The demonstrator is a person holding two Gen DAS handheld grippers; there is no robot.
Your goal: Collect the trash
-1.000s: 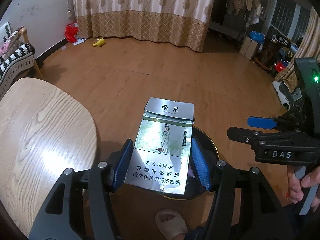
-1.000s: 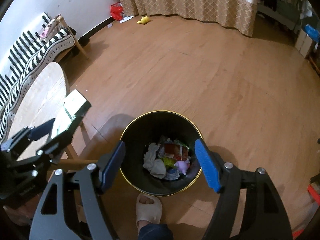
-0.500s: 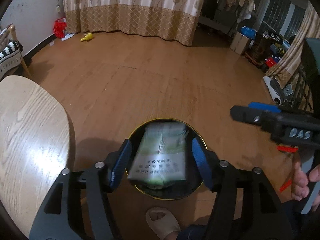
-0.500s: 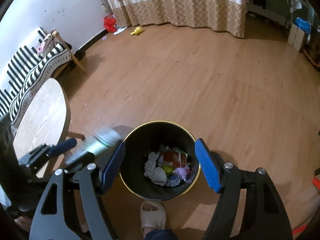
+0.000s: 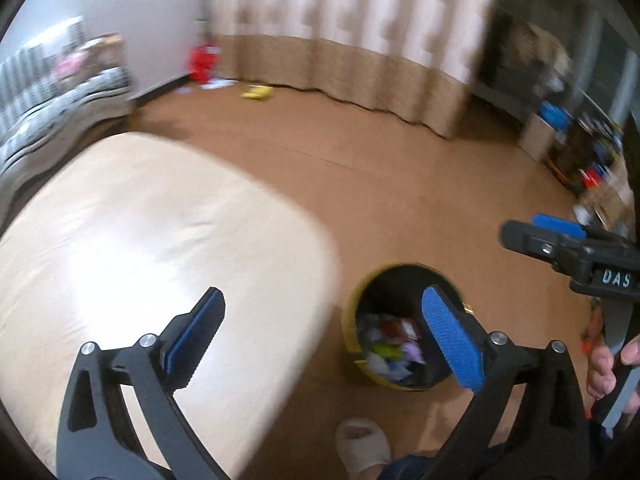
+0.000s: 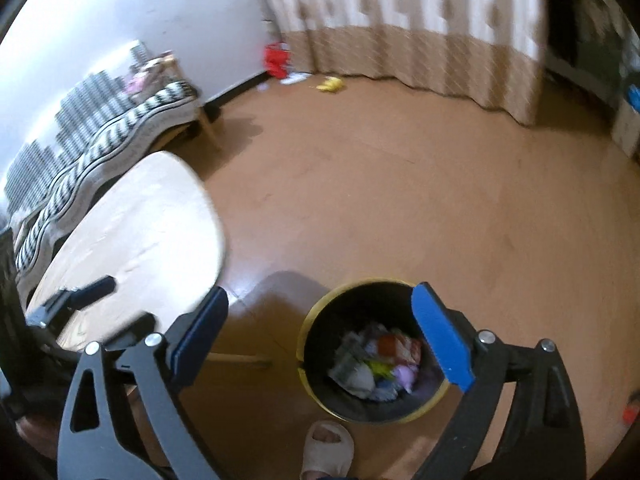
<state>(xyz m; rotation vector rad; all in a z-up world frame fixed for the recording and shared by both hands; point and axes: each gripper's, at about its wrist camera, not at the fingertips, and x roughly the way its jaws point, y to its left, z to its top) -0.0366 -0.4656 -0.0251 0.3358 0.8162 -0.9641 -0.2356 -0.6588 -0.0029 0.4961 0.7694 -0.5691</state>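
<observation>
Closest in, a slippered foot point(image 6: 326, 446) stands on the floor just beside the bin point(image 6: 312, 380), a black pail with a gold rim. The left gripper point(image 5: 320, 340) has its jaws opening with nothing between them, over the near edge of the pale wooden table point(image 5: 140, 240). The right gripper point(image 6: 320, 336) is opening too and is just as empty, above the bin's rim. The trash point(image 6: 376, 364) lies heaped at the bin's bottom: crumpled paper and wrappers, as far as the blur lets me judge. It looks light and soft, best pinched at a fold. By the far curtain lie a yellow scrap point(image 6: 330, 85) and something red point(image 6: 276, 58).
</observation>
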